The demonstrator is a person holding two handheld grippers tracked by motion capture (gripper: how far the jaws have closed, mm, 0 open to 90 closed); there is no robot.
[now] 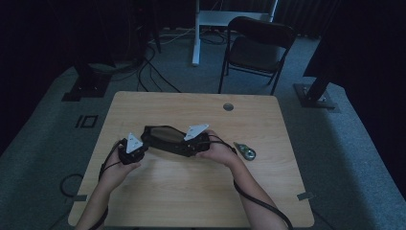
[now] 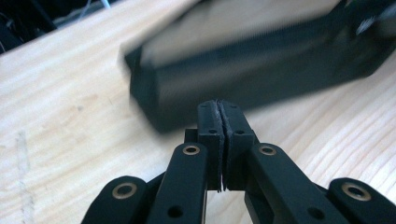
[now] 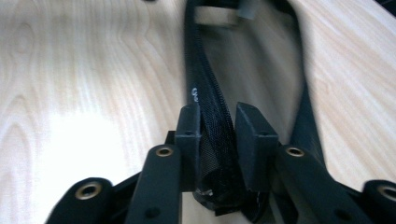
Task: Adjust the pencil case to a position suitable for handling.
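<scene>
A flat black pouch with a zip edge and a pale see-through face lies near the middle of the wooden table. My right gripper comes at it from the right. In the right gripper view its jaws are shut on the pouch's black zip edge, which bunches between the pads. My left gripper is at the pouch's left end. In the left gripper view its pads are pressed together with nothing visible between them. The tips are right at a corner of the blurred pouch.
A small green-grey object lies on the table to the right of my right hand. A round cable hole sits near the far edge. A dark folding chair stands beyond the table.
</scene>
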